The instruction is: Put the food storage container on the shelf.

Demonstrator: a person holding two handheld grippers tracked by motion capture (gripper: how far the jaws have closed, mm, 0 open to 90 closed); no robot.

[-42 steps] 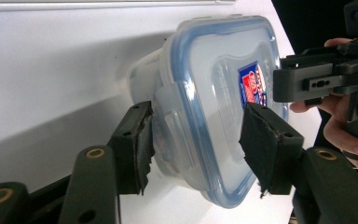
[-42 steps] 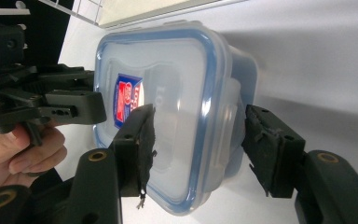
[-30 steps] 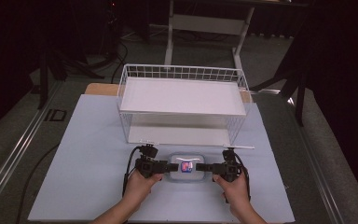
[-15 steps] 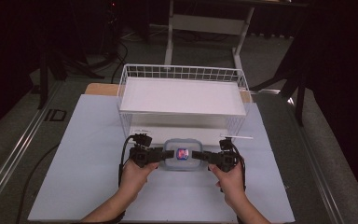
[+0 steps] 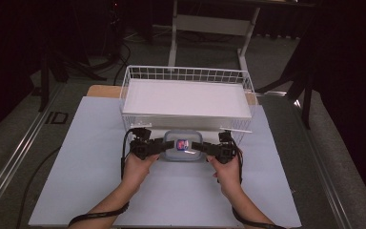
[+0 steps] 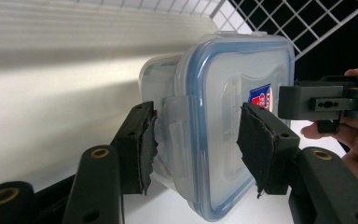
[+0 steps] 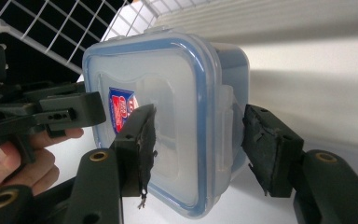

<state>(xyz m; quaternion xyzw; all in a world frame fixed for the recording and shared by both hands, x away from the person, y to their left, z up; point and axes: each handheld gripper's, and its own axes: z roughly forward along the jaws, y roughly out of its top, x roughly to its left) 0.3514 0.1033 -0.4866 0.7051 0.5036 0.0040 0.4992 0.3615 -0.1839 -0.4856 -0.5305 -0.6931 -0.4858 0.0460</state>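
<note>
A clear plastic container [image 5: 182,144] with a blue-rimmed lid and a red-and-blue label is held between both grippers, just in front of the white wire basket [image 5: 186,75]. My left gripper [image 5: 164,145] clamps its left side and my right gripper [image 5: 198,147] its right side. In the left gripper view the left gripper [image 6: 198,135] has one pad on the side latch and the other on the lid of the container [image 6: 223,84]. In the right gripper view the right gripper [image 7: 198,144] holds the container [image 7: 168,84] the same way, lid and latch between the pads.
The basket holds a flat white panel [image 5: 183,100] and stands at the back of a pale sheet [image 5: 86,167] on the table. Dark stands and cables [image 5: 119,52] surround the table. The opposite gripper [image 6: 321,100] shows beyond the container.
Both grippers have carried the container away from the person, up to the basket's front wall. The hands stay on either side of it.
</note>
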